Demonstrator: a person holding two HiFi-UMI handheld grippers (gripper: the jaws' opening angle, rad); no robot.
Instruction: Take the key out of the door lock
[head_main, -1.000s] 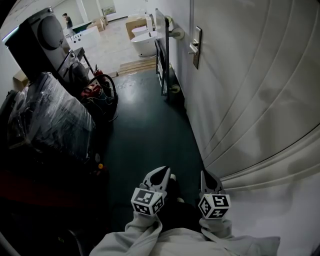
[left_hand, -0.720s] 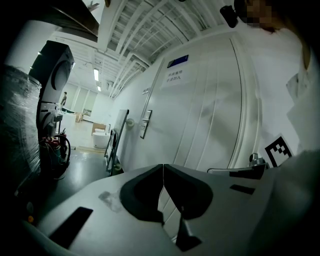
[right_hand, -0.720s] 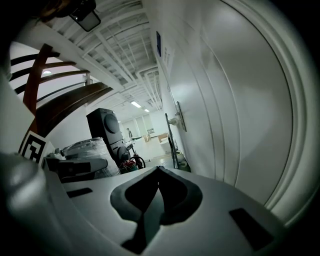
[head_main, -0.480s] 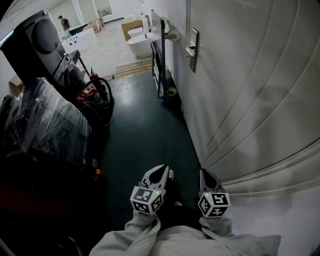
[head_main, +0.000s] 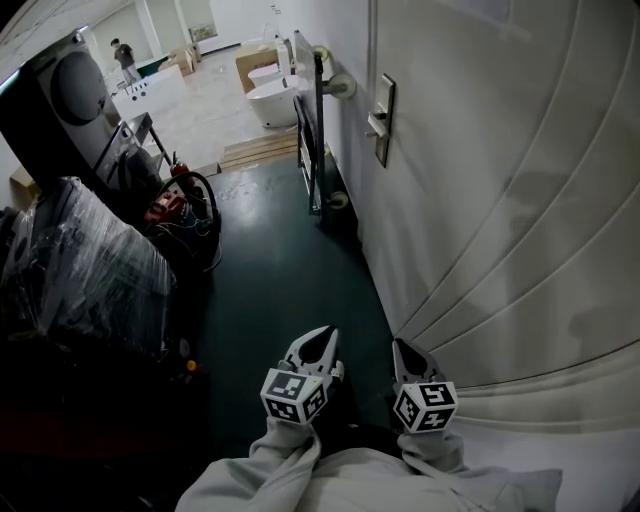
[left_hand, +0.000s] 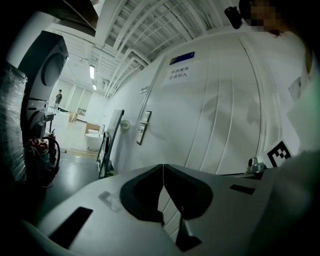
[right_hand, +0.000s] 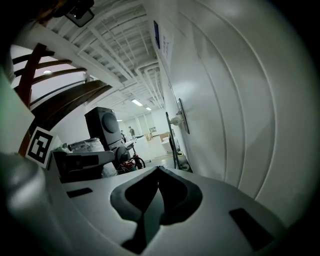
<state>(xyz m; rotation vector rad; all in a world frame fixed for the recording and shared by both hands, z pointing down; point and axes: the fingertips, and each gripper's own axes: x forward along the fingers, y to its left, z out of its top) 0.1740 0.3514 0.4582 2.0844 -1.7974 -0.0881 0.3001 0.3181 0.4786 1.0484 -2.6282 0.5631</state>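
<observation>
Both claws are closed and empty. Left claw (head_main: 323, 334): tips pressed together, nothing between them. Right claw (head_main: 399, 346): same, tips meeting with nothing gripped. They sit side by side, low over the dark green floor (head_main: 270, 290), right one just beside the white panelled door (head_main: 480, 200), neither touching it. My grey sleeves (head_main: 300, 470) show at the bottom of the head view.

Lock plate (head_main: 381, 120) is on the door well ahead of both claws, with a lever handle (head_main: 372, 124) sticking out of it towards the corridor. Key: can't make it out at this size in any view, so I can't say whether it sits in the lock.

The door carries a sign (left_hand: 181, 67) with a blue strip high up; its text isn't readable.

Floor clutter: a metal-frame trolley (head_main: 312, 140) stands along the floor's door-side edge, past the lock. A film-wrapped stack (head_main: 80, 270) and a tall dark machine (head_main: 70, 95) line the opposite edge. At the far end there's a white bathtub (head_main: 270, 98) and a person (head_main: 122, 55) standing, well apart from me.
</observation>
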